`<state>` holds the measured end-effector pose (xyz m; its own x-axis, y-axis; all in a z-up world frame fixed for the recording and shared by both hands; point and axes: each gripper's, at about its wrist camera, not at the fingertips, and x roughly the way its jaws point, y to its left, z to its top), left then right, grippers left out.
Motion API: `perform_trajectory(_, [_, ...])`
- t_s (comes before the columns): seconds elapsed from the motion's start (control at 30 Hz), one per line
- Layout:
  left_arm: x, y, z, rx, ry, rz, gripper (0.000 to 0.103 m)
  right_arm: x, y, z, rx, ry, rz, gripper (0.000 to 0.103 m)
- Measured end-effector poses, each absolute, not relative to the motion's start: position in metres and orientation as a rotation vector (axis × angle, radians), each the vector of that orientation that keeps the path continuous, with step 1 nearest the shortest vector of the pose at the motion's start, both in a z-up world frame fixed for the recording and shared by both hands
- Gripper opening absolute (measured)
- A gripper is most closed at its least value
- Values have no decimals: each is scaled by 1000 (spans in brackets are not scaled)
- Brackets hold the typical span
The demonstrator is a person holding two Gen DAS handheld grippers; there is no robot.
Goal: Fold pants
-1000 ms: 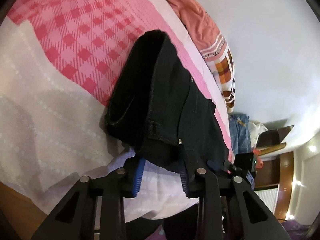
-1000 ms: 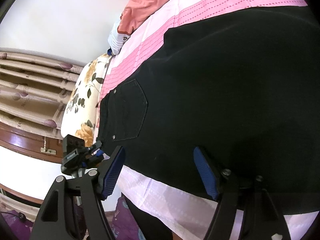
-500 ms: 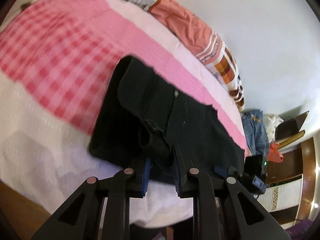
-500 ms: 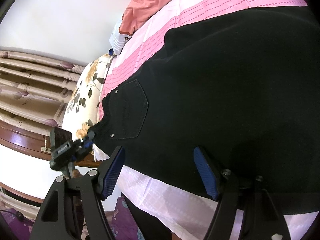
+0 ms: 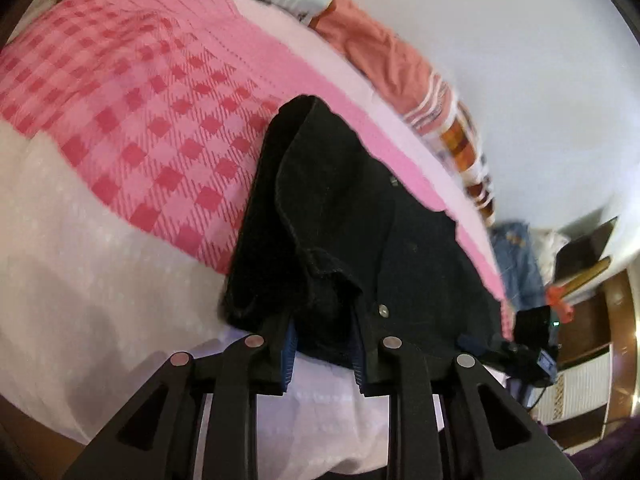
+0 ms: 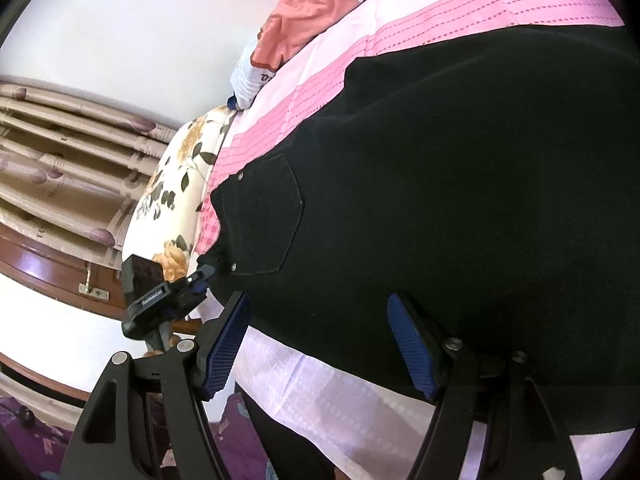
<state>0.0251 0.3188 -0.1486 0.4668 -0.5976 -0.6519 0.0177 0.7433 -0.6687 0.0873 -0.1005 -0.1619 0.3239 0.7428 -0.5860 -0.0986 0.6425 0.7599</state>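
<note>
Black pants (image 5: 360, 224) lie on a pink checked bedsheet (image 5: 132, 120). In the left wrist view my left gripper (image 5: 324, 344) is shut on a bunched fold of the waistband at the near edge of the bed. In the right wrist view the pants (image 6: 460, 184) spread wide, with a back pocket (image 6: 268, 216) showing. My right gripper (image 6: 320, 344) is open, its blue pads (image 6: 224, 344) standing on either side of the pants' near edge. The left gripper also shows in the right wrist view (image 6: 192, 284), holding the waist corner.
Folded orange and striped cloths (image 5: 384, 60) lie along the wall side of the bed. A floral pillow (image 6: 176, 192) sits at the bed's head, with curtains (image 6: 60, 152) behind. Denim clothes (image 5: 516, 256) and a wooden cabinet (image 5: 616, 320) stand beyond the bed's far end.
My left gripper has closed on the waistband and pulled it toward the bed's near edge, bunching the cloth. The right gripper stays open in place.
</note>
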Motion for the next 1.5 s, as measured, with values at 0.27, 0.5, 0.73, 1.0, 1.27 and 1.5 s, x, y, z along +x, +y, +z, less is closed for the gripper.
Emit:
perform_trajectory(0.27, [50, 294, -86, -599, 886, -493, 24, 86, -100, -163, 704, 1098, 600, 69])
perform_trajectory(0.5, [45, 304, -111, -525, 893, -447, 24, 81, -98, -163, 692, 1049, 602, 69])
perform_trajectory(0.73, [24, 334, -154, -606, 923, -372, 22, 88, -94, -161, 687, 1088, 628, 70])
perform_trajectory(1.0, [24, 334, -157, -641, 936, -373, 22, 115, -37, -131, 688, 1069, 865, 71])
perform_trajectory(1.27, [22, 333, -155, -656, 910, -364, 22, 192, 102, -132, 434, 1157, 1055, 48])
perform_trajectory(1.5, [13, 342, -146, -693, 875, -285, 30, 250, 115, -168, 455, 1264, 926, 0])
